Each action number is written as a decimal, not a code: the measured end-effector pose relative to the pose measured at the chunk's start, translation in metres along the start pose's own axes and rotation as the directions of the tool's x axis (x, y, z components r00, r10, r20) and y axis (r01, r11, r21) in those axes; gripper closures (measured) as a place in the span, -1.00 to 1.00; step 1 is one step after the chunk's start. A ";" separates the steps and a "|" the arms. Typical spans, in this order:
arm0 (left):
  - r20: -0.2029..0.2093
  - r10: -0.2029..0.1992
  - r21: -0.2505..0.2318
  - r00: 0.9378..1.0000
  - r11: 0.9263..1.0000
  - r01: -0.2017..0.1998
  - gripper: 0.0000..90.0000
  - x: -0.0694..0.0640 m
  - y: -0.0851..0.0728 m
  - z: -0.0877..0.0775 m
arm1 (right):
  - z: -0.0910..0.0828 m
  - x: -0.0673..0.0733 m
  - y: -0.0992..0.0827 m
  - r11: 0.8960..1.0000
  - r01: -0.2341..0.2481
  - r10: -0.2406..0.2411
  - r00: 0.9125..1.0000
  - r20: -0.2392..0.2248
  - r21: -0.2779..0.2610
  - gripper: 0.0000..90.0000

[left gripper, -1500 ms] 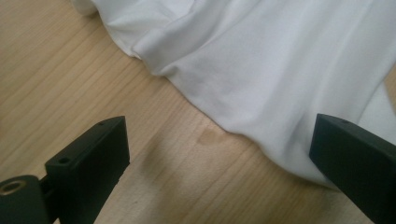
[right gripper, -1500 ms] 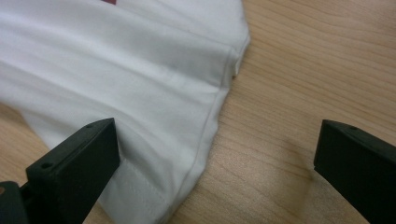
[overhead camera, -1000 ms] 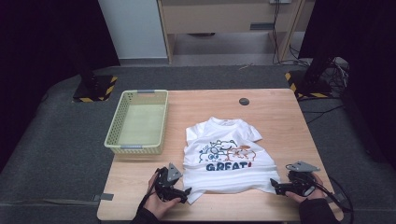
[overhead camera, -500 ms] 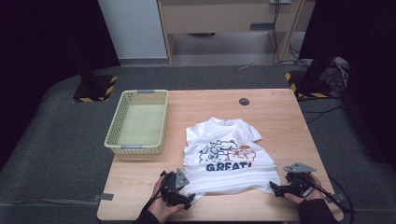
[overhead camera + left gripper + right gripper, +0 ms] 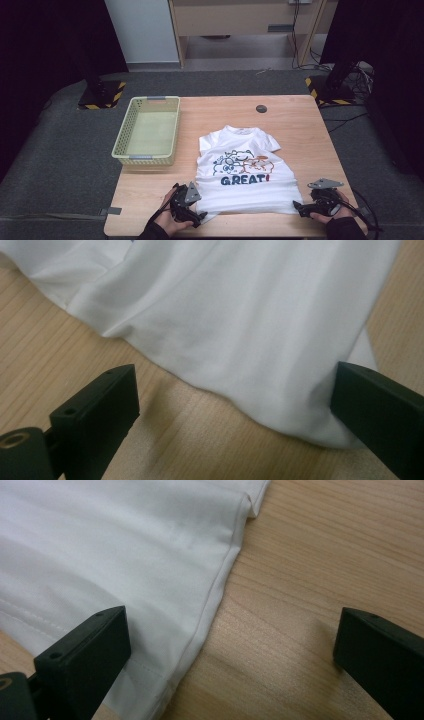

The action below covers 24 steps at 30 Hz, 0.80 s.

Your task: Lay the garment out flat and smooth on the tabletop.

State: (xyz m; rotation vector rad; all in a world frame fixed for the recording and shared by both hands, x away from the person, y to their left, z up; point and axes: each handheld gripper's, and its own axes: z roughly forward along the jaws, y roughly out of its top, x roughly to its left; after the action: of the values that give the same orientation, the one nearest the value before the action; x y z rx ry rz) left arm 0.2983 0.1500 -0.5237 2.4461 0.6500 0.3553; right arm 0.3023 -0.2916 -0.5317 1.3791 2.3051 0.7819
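A white T-shirt (image 5: 243, 172) with a cartoon print and the word GREAT lies flat on the wooden table (image 5: 295, 125), its hem toward the near edge. My left gripper (image 5: 200, 216) sits open at the shirt's near left corner, jaws spread wide. In the left gripper view the shirt hem (image 5: 240, 340) bulges between the jaws and touches the right-hand one. My right gripper (image 5: 300, 207) is open at the near right corner. The shirt's side seam (image 5: 215, 595) runs between its jaws in the right gripper view, cloth on one side, bare wood (image 5: 310, 570) on the other.
A pale green plastic basket (image 5: 148, 131) stands on the table's left side. A small dark round object (image 5: 261, 108) lies near the far edge. Dark carpet surrounds the table, with stand bases marked in yellow and black at the back left (image 5: 100, 97) and right (image 5: 327, 92).
The left gripper has moved nearer to the table's front edge and in toward the shirt's corner. The right gripper has shifted slightly toward the hem.
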 end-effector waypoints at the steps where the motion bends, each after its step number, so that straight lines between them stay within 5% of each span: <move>1: 0.003 0.003 0.002 1.000 1.000 -0.003 -0.89 0.000 0.000 0.000 | 0.000 0.000 0.000 1.000 0.002 -0.002 1.000 0.000 0.003 -0.95; 5: 0.014 -0.010 0.006 1.000 1.000 0.010 -0.89 0.001 0.001 -0.001 | -0.001 0.001 0.002 1.000 0.013 -0.013 1.000 0.008 0.000 -0.93; 10: -0.013 -0.090 -0.044 0.996 0.995 0.090 -0.88 0.009 0.002 -0.005 | -0.005 0.002 0.009 0.997 0.007 -0.006 1.000 0.014 -0.080 -0.92; 15: -0.048 -0.171 -0.135 0.984 0.977 0.163 -0.88 0.017 0.006 -0.011 | -0.006 0.003 0.018 0.990 -0.003 0.004 1.000 0.008 -0.139 -0.93; 24: -0.078 -0.254 -0.227 0.964 0.946 0.231 -0.88 0.036 0.015 -0.010 | 0.001 0.006 0.032 0.984 -0.030 0.029 1.000 -0.010 -0.175 -0.94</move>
State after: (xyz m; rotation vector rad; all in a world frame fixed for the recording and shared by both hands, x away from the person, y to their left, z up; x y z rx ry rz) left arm 0.3303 0.1625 -0.5025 2.1230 0.8994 0.4349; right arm 0.3225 -0.2736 -0.5129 1.3363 2.1673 0.9754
